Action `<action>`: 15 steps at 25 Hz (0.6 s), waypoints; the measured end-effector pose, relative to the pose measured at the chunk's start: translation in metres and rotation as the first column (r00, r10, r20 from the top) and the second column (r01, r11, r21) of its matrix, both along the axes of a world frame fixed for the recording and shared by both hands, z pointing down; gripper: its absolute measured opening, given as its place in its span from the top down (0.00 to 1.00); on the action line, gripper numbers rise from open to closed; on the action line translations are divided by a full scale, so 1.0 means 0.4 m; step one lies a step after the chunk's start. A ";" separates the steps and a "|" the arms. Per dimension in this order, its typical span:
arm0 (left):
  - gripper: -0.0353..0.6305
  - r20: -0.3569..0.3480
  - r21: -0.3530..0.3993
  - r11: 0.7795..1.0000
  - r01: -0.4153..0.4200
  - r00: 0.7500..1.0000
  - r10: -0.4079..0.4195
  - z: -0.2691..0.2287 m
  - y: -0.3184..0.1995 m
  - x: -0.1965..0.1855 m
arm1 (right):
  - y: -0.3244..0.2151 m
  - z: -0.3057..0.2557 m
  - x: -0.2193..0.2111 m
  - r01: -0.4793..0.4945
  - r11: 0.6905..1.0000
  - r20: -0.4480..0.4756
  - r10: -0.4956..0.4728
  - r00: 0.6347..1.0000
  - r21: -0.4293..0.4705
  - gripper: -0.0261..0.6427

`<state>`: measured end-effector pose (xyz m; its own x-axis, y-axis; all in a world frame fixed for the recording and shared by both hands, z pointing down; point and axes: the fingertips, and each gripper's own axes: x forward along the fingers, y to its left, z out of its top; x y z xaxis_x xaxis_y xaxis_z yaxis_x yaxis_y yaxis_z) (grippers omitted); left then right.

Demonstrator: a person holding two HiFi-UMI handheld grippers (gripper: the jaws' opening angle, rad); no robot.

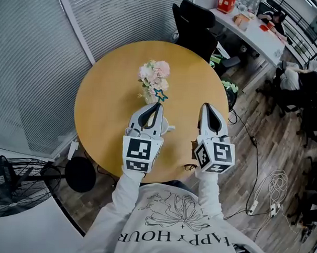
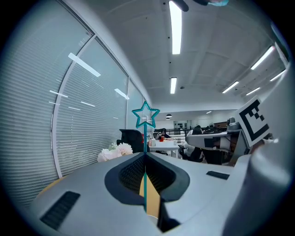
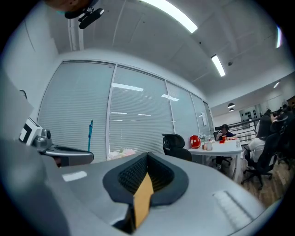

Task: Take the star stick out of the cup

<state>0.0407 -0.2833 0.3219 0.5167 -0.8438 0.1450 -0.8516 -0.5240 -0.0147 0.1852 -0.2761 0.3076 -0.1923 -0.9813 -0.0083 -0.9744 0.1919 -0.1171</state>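
1. Teal star stick [image 2: 145,133] stands upright, clamped in the left gripper [image 2: 145,154]'s closed jaws directly above the cup [image 1: 168,129].
2. Its long axis points straight up from the cup, so a vertical lift should clear it.
3. Right gripper [image 3: 147,156], beside the cup, is clenched and empty.

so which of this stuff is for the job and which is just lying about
Job: star stick, left tool shut on it, cup.
Lying about: flowers, right tool (shut, empty), office chair, floor fan.
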 end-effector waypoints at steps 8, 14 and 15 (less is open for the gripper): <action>0.93 -0.028 0.004 1.000 0.005 1.000 -0.005 -0.014 -0.004 -0.008 | -0.006 -0.014 -0.005 0.012 1.000 -0.002 -0.012 1.000 0.013 0.94; 0.93 -0.040 0.012 1.000 0.005 0.999 -0.004 -0.026 -0.003 -0.002 | -0.009 -0.019 0.000 0.013 1.000 -0.003 -0.013 1.000 0.017 0.94; 0.93 -0.041 0.013 1.000 0.004 0.999 -0.004 -0.027 -0.002 -0.001 | -0.008 -0.019 0.002 0.014 1.000 -0.003 -0.014 1.000 0.017 0.94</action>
